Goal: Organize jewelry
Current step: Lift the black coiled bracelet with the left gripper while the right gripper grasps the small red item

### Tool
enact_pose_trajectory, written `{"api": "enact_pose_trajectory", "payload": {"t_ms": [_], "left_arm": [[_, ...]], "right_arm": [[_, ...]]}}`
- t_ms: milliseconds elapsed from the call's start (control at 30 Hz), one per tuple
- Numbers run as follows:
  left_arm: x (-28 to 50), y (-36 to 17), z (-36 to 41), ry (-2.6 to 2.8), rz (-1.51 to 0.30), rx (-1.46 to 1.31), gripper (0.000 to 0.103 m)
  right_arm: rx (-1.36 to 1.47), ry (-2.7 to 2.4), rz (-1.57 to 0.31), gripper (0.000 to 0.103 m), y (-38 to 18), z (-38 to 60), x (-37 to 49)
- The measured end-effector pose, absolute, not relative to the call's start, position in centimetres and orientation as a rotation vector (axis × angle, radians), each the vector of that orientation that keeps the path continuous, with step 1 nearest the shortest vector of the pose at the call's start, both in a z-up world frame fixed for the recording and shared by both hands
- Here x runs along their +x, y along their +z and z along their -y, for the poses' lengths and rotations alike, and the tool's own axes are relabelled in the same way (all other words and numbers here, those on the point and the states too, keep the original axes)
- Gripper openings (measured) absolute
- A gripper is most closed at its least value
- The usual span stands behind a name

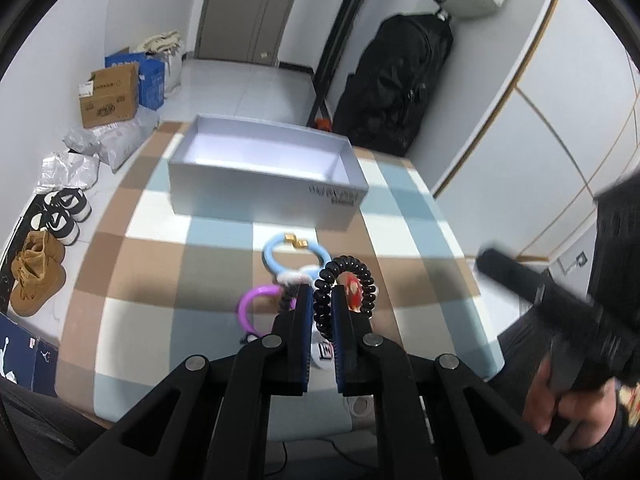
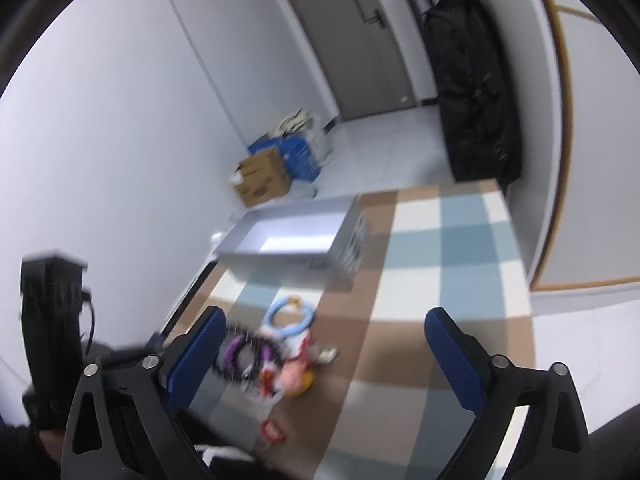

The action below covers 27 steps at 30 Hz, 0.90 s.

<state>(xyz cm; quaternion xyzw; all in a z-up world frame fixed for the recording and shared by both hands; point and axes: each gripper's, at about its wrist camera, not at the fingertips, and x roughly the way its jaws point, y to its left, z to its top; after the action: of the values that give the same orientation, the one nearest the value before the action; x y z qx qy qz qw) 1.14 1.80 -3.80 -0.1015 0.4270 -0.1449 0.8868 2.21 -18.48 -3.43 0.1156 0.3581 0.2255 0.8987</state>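
My left gripper [image 1: 322, 294] is shut on a black spiral hair tie [image 1: 344, 292] and holds it above the checked tablecloth. Below it lie a light blue ring with gold beads [image 1: 296, 254] and a purple ring [image 1: 250, 306]. An open grey box [image 1: 264, 168] stands beyond them; its inside looks bare. My right gripper [image 2: 324, 344] is open and empty, held above the table's near side. In the right wrist view the pile of jewelry [image 2: 272, 354] is blurred, with the blue ring [image 2: 290, 314] and the grey box [image 2: 296, 236] behind it.
The table [image 1: 208, 248] has a brown, blue and white checked cloth. Shoes [image 1: 38, 280], cardboard boxes [image 1: 110, 94] and bags lie on the floor to the left. A black garment bag [image 1: 394, 80] hangs behind the table. A white cabinet wall is on the right.
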Motion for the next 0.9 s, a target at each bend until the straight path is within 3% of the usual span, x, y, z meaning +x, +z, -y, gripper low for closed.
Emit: {"api": "enact_pose_trajectory", "payload": {"t_ms": [267, 400, 567, 667, 800, 900], "left_arm": [[1.5, -3.3, -2.9, -0.269, -0.842, -0.265, 0.005], [1.6, -3.1, -3.2, -0.269, -0.837, -0.280, 0.005], [1.7, -3.0, -3.6, -0.269, -0.832, -0.303, 0.005], [1.7, -2.9, -3.7, -0.272, -0.831, -0.306, 0.005], [1.7, -2.9, -3.8, -0.273, -0.831, -0.313, 0.005], [1.8, -2.8, -3.9, -0.274, -0.833, -0.319, 0.005]], "right_arm": [[0.236, 0.614, -0.924, 0.078, -6.2, 15.7, 0.0], [0.157, 0.665, -1.008, 0.062, -7.5, 13.5, -0.5], [0.081, 0.678, -1.065, 0.054, -8.8, 12.0, -0.7], [0.036, 0.654, -1.102, 0.043, -9.7, 11.4, -0.7], [0.010, 0.628, -1.113, 0.019, -10.1, 11.2, -0.5], [0.011, 0.629, -1.115, 0.019, -10.2, 11.2, -0.4]]}}
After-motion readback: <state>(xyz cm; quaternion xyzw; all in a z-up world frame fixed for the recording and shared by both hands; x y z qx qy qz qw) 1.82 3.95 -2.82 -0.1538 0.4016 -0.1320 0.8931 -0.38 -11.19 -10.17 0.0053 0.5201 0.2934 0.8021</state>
